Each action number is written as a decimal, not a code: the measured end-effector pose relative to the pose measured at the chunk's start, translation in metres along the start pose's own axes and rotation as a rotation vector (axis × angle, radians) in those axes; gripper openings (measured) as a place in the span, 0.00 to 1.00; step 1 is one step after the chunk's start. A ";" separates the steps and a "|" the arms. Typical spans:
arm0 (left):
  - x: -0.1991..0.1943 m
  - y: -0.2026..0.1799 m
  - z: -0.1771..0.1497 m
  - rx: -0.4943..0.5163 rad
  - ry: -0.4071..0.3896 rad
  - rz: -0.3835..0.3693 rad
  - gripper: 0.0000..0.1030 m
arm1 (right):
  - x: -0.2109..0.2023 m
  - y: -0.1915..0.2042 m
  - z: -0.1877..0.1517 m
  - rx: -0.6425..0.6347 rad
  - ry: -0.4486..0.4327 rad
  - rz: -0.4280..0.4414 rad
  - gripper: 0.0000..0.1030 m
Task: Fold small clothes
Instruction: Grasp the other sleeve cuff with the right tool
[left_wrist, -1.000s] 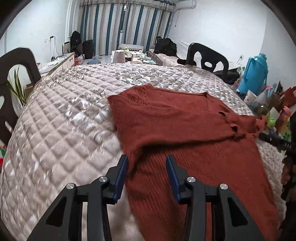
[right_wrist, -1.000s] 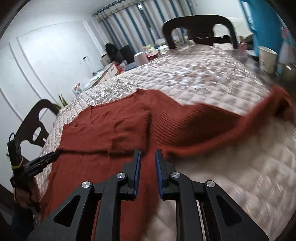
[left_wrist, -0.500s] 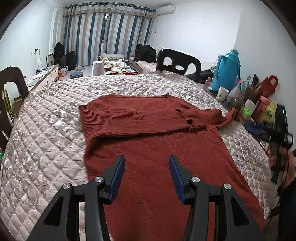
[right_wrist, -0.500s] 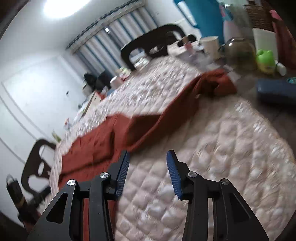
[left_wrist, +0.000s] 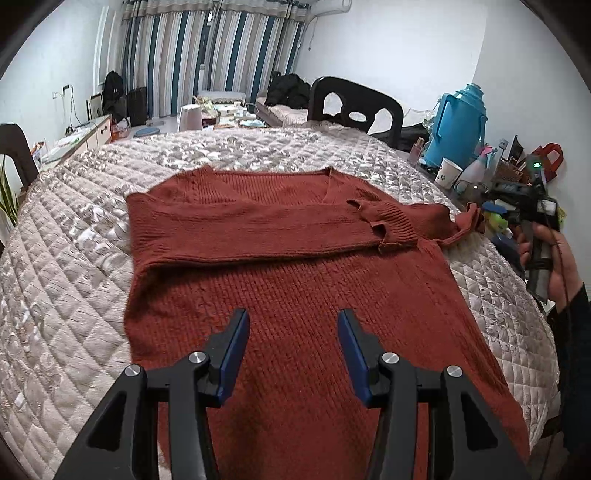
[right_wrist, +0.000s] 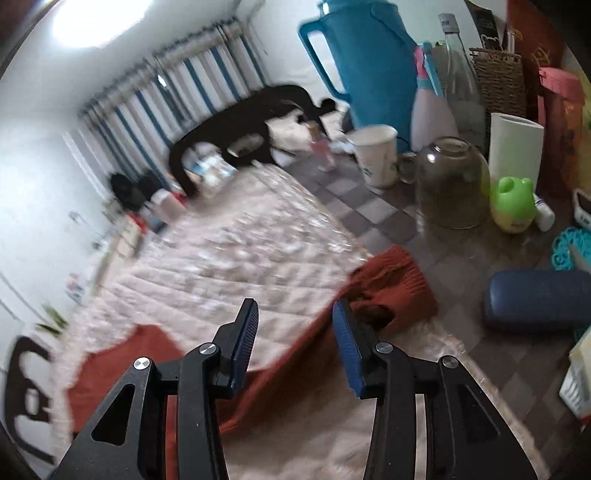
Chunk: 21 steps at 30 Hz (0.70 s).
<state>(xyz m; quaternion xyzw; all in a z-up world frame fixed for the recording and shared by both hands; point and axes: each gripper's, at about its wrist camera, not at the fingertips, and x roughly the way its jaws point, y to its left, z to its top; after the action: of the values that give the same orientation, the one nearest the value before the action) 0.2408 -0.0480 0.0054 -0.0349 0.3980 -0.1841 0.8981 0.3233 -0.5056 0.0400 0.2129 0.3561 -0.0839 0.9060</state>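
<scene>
A rust-red knitted sweater lies flat on the quilted table cover. One sleeve is folded across its chest. The other sleeve trails off to the right and ends in a bunched cuff at the cover's edge. My left gripper hovers open over the sweater's lower body with nothing between its fingers. My right gripper is open and empty just above that trailing sleeve, with the cuff a little ahead and to its right. A hand holds the right gripper at the table's right side.
Clutter crowds the right end of the table: a blue thermos, a paper cup, a glass jar, a green bottle and a dark blue case. A black chair stands behind the table.
The right gripper opened and swung right, from the sweater's chest to the far sleeve's cuff. The left gripper drew back from the sweater's left edge to over its body, jaws slightly wider.
</scene>
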 end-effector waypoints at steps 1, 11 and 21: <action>0.002 0.000 0.000 -0.002 0.004 0.000 0.51 | 0.012 -0.002 -0.001 -0.004 0.033 -0.041 0.42; 0.004 0.001 -0.003 -0.011 0.011 -0.003 0.51 | -0.021 -0.040 -0.037 0.073 0.012 0.012 0.09; 0.001 0.004 -0.010 -0.028 0.019 -0.012 0.51 | -0.074 -0.098 -0.110 0.250 0.057 0.175 0.42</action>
<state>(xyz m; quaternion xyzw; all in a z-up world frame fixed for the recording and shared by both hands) 0.2359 -0.0439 -0.0030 -0.0479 0.4088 -0.1844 0.8925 0.1727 -0.5445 -0.0140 0.3568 0.3485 -0.0423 0.8657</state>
